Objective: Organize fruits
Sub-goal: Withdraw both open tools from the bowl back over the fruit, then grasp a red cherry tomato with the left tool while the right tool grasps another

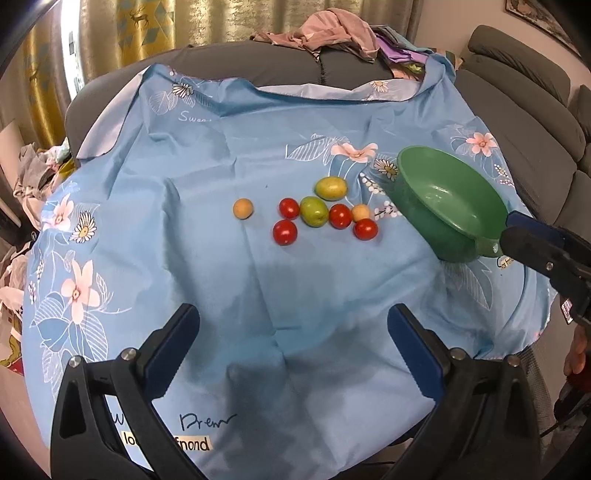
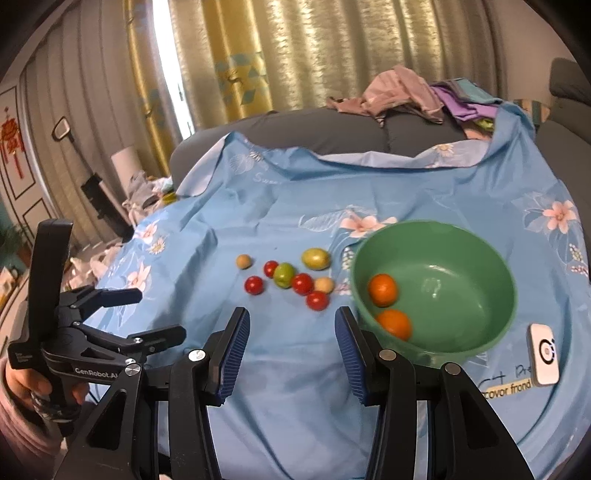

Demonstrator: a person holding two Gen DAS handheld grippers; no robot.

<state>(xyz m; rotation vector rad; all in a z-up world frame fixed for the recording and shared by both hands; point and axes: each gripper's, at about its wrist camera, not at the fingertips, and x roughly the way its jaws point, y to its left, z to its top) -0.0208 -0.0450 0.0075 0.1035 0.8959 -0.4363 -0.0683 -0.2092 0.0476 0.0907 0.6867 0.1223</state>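
Note:
A cluster of small fruits lies on the blue floral cloth [image 1: 221, 166]: several red tomatoes [image 1: 284, 232], two green fruits [image 1: 314, 211], and two pale tan ones, one apart at the left [image 1: 243, 208]. A green bowl [image 1: 448, 199] stands to their right; in the right wrist view the bowl [image 2: 461, 240] holds two oranges [image 2: 383, 290]. My left gripper [image 1: 293, 321] is open and empty, hovering nearer than the fruits. My right gripper [image 2: 291, 328] is open and empty, just left of the bowl's near rim.
A white device [image 2: 543, 353] lies on the cloth right of the bowl. Piled clothes [image 1: 332, 33] sit on the grey sofa behind. Curtains [image 2: 314, 55] hang at the back. Clutter [image 1: 33, 173] lies on the floor at left.

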